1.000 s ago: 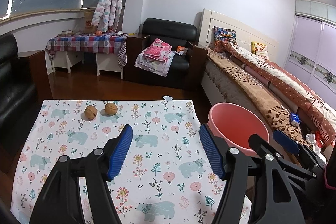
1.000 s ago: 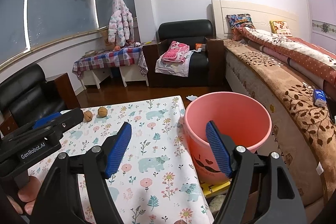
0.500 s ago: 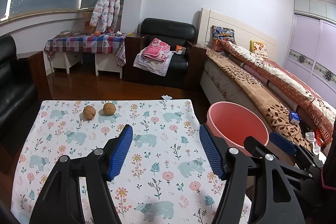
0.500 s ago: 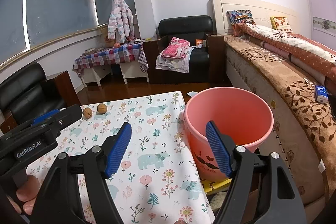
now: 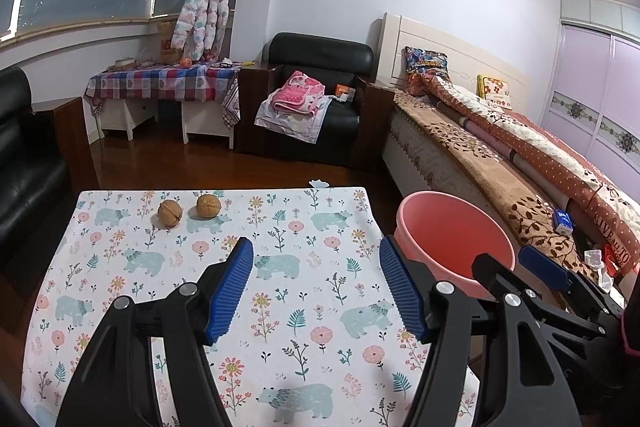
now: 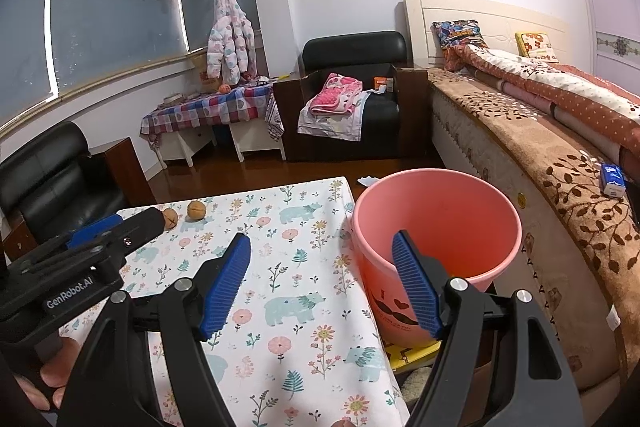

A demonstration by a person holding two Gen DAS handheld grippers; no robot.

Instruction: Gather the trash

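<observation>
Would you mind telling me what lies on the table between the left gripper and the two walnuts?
Nothing: in the left wrist view only bare patterned tablecloth separates the open left gripper from the two walnuts.

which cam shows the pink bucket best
The right wrist view: the pink bucket sits close, with rim, inside and printed front wall visible beside the table. The left wrist view shows only its rim and inside, farther off and partly behind the right tongs.

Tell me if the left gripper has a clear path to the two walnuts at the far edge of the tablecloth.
Probably yes. The left gripper is open and empty, and only bare tablecloth lies between it and the walnuts, ahead and to its left.
</observation>
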